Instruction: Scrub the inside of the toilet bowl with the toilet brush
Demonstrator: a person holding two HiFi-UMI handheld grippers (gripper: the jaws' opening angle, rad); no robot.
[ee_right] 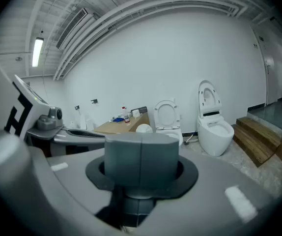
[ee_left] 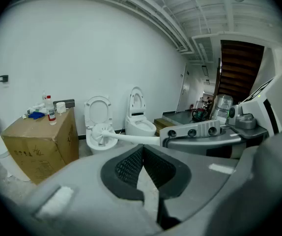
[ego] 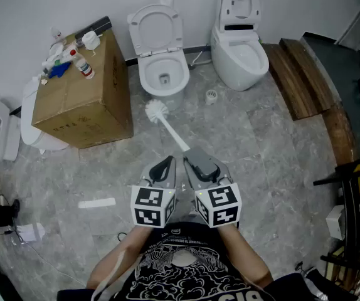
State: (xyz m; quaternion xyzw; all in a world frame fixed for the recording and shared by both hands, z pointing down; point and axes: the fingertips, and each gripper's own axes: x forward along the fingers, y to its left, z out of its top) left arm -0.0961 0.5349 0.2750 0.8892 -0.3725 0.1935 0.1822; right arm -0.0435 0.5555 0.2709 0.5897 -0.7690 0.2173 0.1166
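the approach step is judged to be in hand: the toilet brush (ego: 173, 132) is clamped by its handle in the closed right gripper (ego: 195, 160), and its bristle head (ego: 157, 111) is held out over the floor (ego: 255, 143), just short of the toilet bowl (ego: 147, 83). no scrubbing is judged to have been started. the left gripper (ego: 164, 167) is carried beside the right one, with its ribbed black pads (ee_left: 128, 166) brought together at the tips and nothing caught between them.

for the next move, the head would have to be lifted over the rim, tipped down and pressed against the inner wall. only the right gripper seems to be needed.

the bowl is made of smooth, glossy white ceramic, oval in shape, with its seat and lid (ego: 157, 29) raised. the brush is formed of a thin, straight white stick ending in a rounded bristly tuft. the floor is laid with grey, veined stone tiles. a matt brown cardboard box (ego: 83, 99) is stood to the left, and a second white toilet (ego: 239, 58) to the right.
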